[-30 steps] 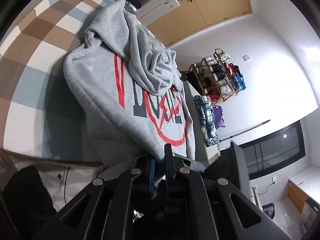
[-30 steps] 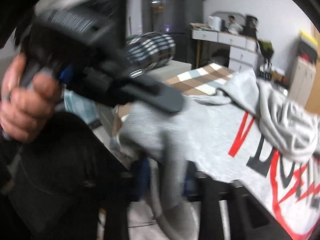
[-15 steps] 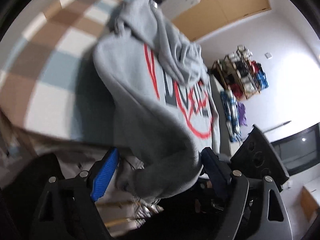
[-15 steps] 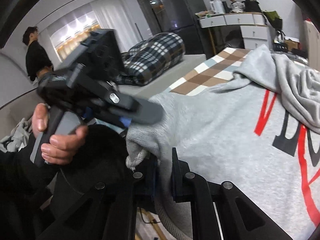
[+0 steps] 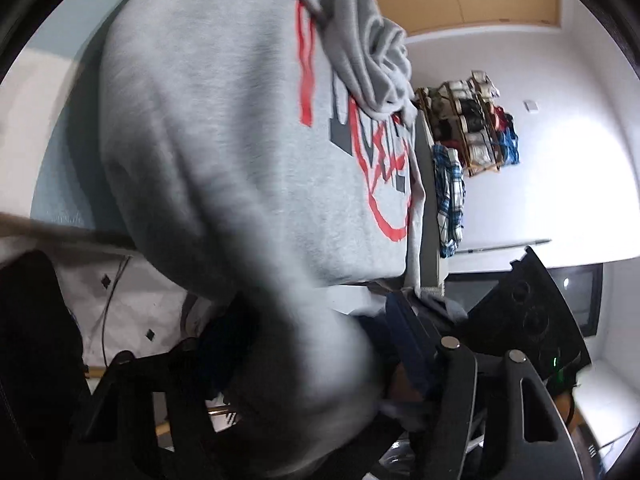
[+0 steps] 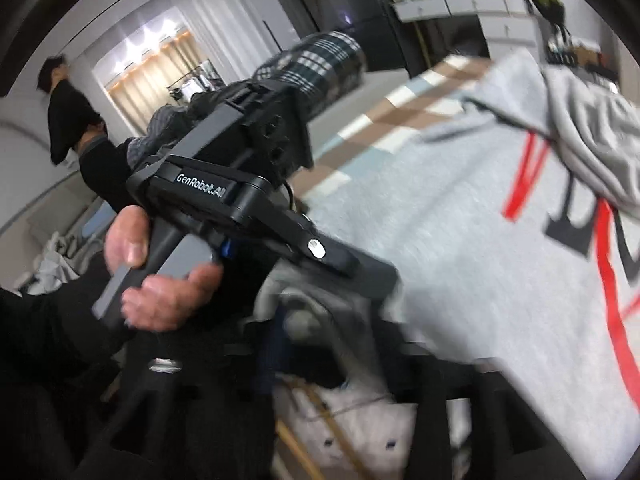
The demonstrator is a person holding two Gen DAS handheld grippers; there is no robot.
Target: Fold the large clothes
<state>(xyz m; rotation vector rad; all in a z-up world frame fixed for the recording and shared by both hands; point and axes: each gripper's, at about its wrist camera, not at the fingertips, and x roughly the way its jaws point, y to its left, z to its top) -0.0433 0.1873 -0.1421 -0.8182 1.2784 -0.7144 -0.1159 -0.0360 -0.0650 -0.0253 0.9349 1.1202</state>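
Observation:
A grey hoodie with red and dark grey print lies on a checked bed cover; it also shows in the right wrist view. Its hood and a sleeve are bunched on top. My left gripper is open wide, and a thick fold of the hoodie's near edge sits between its fingers. It appears in the right wrist view, held by a hand. My right gripper is open, with grey cloth of the hem between its blurred fingers.
A plaid blanket roll lies at the bed's far side. A shelf of shoes stands by the white wall, a plaid cloth beside it. A white bag sits on the floor below the bed edge. A person in black stands behind.
My left gripper opened from shut and pushed in over the hoodie's near edge. My right gripper opened from shut on the hem. Both views are blurred by motion.

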